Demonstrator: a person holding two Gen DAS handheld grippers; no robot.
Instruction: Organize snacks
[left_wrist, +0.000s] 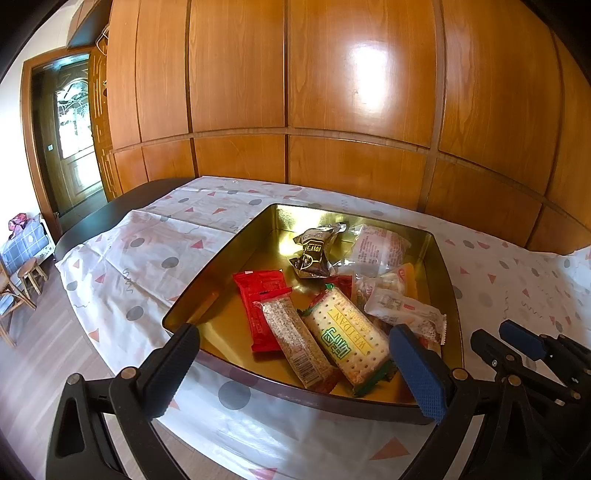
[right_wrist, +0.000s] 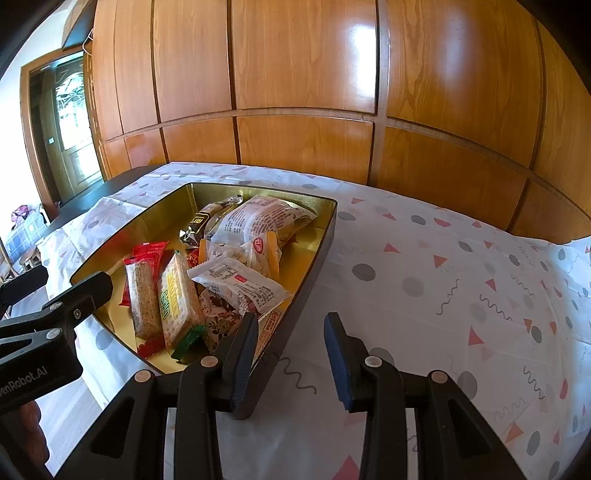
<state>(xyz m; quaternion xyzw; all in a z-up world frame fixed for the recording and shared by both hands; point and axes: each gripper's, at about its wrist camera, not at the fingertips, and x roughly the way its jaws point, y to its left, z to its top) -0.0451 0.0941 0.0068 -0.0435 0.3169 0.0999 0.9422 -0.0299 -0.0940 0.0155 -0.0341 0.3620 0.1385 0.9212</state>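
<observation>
Tablecloth (right_wrist: 424, 280) lies bare beside tin's (right_wrist: 325, 236) right wall.

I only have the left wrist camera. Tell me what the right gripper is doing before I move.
Observer: The right gripper holds nothing. Its jaws stand a little apart with only tablecloth showing between them.
Operator: Say where it sits against the tin.
Observer: One finger is in front of the near corner of the tin. The other is over the tablecloth, outside the tin.
Operator: Report what my own finger hides in that corner.
Observer: An orange packet lies against the tin's wall, partly under a white packet.
</observation>
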